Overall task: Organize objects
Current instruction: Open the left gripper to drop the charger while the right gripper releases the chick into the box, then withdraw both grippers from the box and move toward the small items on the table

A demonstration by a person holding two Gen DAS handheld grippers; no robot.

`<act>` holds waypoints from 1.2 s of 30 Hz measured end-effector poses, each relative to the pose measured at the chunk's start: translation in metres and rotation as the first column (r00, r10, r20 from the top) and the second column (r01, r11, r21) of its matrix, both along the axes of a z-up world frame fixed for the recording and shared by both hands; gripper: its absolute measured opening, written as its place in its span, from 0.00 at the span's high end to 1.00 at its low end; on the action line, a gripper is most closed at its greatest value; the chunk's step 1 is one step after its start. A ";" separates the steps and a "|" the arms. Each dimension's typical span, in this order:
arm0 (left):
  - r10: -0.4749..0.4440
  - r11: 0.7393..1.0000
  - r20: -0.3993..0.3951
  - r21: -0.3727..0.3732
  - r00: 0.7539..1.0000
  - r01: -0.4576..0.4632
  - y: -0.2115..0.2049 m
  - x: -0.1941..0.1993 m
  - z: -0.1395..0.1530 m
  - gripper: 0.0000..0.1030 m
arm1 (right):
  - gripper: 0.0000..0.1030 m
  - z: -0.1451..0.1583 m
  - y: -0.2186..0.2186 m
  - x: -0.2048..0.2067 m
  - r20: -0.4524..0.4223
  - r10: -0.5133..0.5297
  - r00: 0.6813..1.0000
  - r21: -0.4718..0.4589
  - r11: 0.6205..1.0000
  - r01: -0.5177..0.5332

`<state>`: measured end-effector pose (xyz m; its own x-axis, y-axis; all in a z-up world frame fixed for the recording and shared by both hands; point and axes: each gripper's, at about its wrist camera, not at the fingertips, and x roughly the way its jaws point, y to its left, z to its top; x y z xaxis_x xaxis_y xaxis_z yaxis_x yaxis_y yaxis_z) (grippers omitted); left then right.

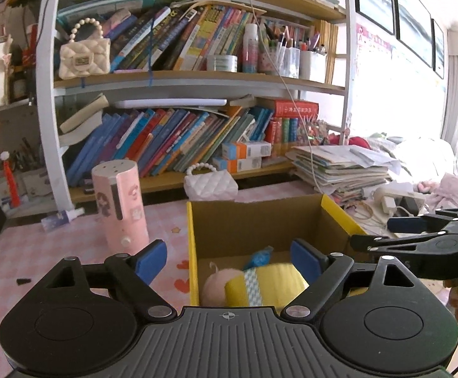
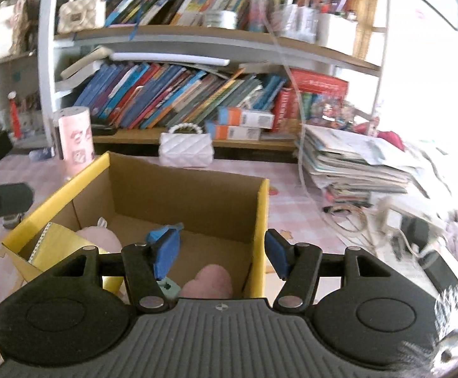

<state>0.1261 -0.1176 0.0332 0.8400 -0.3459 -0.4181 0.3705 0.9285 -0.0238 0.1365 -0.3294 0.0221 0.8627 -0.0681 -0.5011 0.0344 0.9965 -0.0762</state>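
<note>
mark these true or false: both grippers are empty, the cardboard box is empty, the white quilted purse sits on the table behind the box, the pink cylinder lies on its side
1. Left gripper and right gripper are empty: true.
2. The cardboard box is empty: false, it holds a yellow notebook and pink plush items.
3. The white quilted purse sits on the table behind the box: true.
4. The pink cylinder lies on its side: false, it stands upright.

Strong daylight pours in from the window (image 1: 399, 100) at the far right, blowing that side out to plain white in both views. The bookshelf (image 1: 197, 78) at the far left is evenly lit and sharp in the left wrist view. The right wrist view is smeared by motion blur, worst over the paper stack (image 2: 355, 163). Fisheye bending curves the shelf posts, and the corners go dark.
</note>
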 end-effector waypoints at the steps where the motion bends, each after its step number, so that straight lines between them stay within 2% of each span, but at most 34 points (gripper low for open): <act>1: 0.000 1.000 -0.002 -0.003 1.000 0.000 0.003 -0.005 0.000 0.14 | 0.44 0.001 0.000 -0.006 0.003 -0.011 1.000 0.005 1.000 0.011; 7: -0.016 1.000 -0.025 -0.005 1.000 0.016 0.021 -0.030 -0.006 0.14 | 0.44 -0.003 0.007 -0.042 -0.008 -0.084 0.996 0.024 0.996 0.084; 15: 0.025 1.000 -0.083 0.013 0.996 -0.024 0.047 -0.057 -0.021 0.11 | 0.42 -0.021 0.038 -0.082 -0.100 -0.125 0.987 0.041 0.991 0.129; 23: 0.083 0.996 -0.159 0.056 0.984 -0.075 0.080 -0.088 -0.038 0.11 | 0.37 -0.040 0.079 -0.117 -0.158 -0.126 0.979 -0.017 0.992 0.125; 32: 0.097 0.993 -0.209 0.087 0.973 -0.081 0.105 -0.120 -0.048 0.10 | 0.34 -0.050 0.110 -0.150 -0.198 -0.106 0.975 -0.015 0.994 0.105; 36: 0.095 0.993 -0.229 0.095 0.969 -0.075 0.113 -0.131 -0.051 0.09 | 0.30 -0.054 0.124 -0.163 -0.215 -0.081 0.973 -0.002 0.997 0.083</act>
